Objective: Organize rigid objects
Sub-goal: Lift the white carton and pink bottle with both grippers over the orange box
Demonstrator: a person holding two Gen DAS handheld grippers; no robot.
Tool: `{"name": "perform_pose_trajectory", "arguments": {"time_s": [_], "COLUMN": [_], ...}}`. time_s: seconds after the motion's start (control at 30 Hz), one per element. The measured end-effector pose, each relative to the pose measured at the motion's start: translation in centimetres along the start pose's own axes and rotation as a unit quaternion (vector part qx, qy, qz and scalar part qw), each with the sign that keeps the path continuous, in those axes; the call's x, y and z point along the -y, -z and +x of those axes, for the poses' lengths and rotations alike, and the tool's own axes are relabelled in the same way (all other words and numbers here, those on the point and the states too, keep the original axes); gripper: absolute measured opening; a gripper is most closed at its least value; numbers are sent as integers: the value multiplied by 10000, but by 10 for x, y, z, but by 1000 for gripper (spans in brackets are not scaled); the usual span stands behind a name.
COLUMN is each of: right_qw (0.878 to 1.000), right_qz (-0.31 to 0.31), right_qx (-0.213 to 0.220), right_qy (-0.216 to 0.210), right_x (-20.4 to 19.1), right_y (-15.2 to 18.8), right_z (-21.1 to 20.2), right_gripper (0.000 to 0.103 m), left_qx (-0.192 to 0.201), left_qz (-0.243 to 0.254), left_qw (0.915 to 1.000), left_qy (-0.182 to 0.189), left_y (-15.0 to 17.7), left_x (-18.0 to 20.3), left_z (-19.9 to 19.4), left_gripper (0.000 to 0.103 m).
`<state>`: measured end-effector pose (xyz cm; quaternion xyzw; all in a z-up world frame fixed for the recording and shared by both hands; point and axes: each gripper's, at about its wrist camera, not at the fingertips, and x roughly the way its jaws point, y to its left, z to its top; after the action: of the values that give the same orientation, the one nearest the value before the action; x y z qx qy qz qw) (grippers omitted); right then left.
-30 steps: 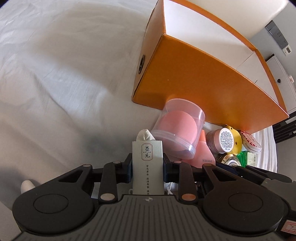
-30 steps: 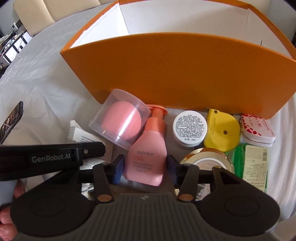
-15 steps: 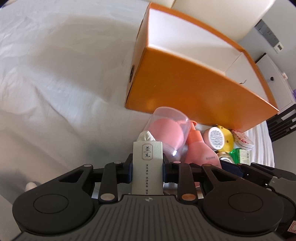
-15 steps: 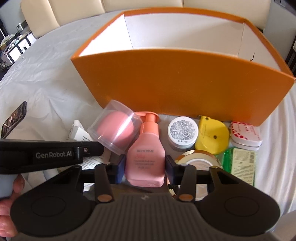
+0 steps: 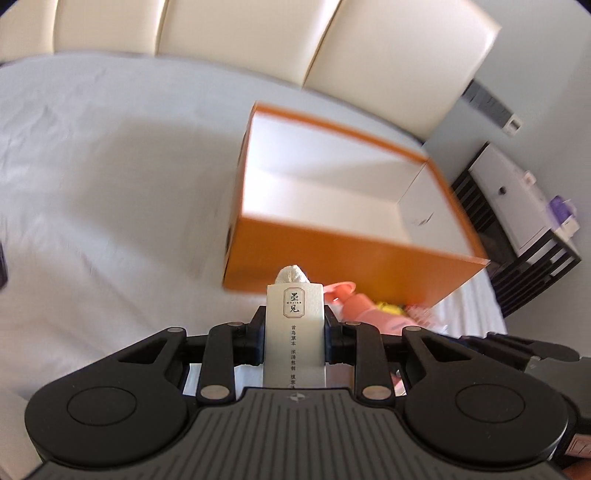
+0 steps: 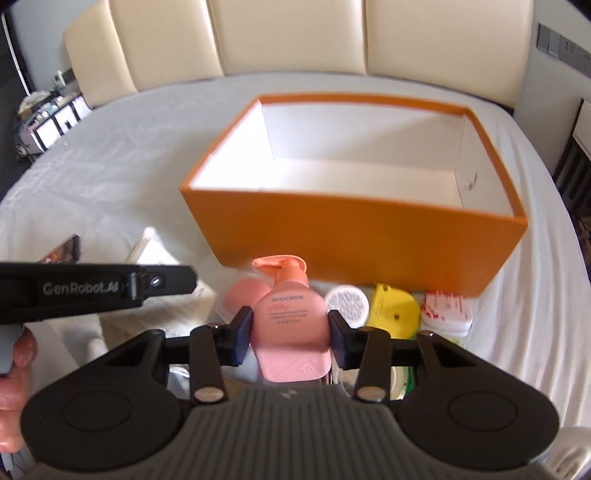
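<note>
My left gripper [image 5: 294, 332] is shut on a slim white carton [image 5: 294, 332] with Chinese print, held in the air in front of the open orange box [image 5: 354, 254]. My right gripper [image 6: 290, 330] is shut on a pink pump bottle [image 6: 290, 314] and holds it raised, before the same orange box [image 6: 354, 236], whose white inside shows nothing in it. The left gripper's body [image 6: 96, 288] shows at the left of the right wrist view.
On the white sheet in front of the box lie a pink sponge in a clear case [image 6: 242, 295], a white-lidded jar [image 6: 347, 301], a yellow case [image 6: 395, 310] and a red-and-white tin [image 6: 447, 310]. A phone [image 6: 62, 251] lies left. A cream headboard [image 6: 295, 33] stands behind.
Both grippers have risen with their objects, so the box's inside now shows. The pink bottle has left the sheet.
</note>
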<state>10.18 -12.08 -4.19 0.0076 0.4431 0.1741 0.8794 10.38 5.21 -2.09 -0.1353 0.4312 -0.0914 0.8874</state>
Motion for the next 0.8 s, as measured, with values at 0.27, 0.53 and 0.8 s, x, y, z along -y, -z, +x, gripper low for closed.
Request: {"name": "perform_pose_trajectory", "arguments": {"time_s": [0.27, 0.53, 0.8], "right_qw": [9982, 9918, 9913], "right_qz": [-116, -243, -27], "right_qx": [590, 1223, 1249], "right_qy": [-60, 284, 417], "right_x": [-5, 10, 37], "right_y": [-27, -75, -116], "right_z": [-38, -48, -15], "right_gripper": [43, 43, 43], "left_qx": [511, 856, 654], "left_qz": [244, 387, 585], "left_qw": [9983, 9952, 9956], "left_qy": [152, 282, 333], "left_y": [-35, -83, -126], "left_x": [17, 26, 35], "left_z": [-21, -20, 26], "left_gripper": [31, 31, 31]}}
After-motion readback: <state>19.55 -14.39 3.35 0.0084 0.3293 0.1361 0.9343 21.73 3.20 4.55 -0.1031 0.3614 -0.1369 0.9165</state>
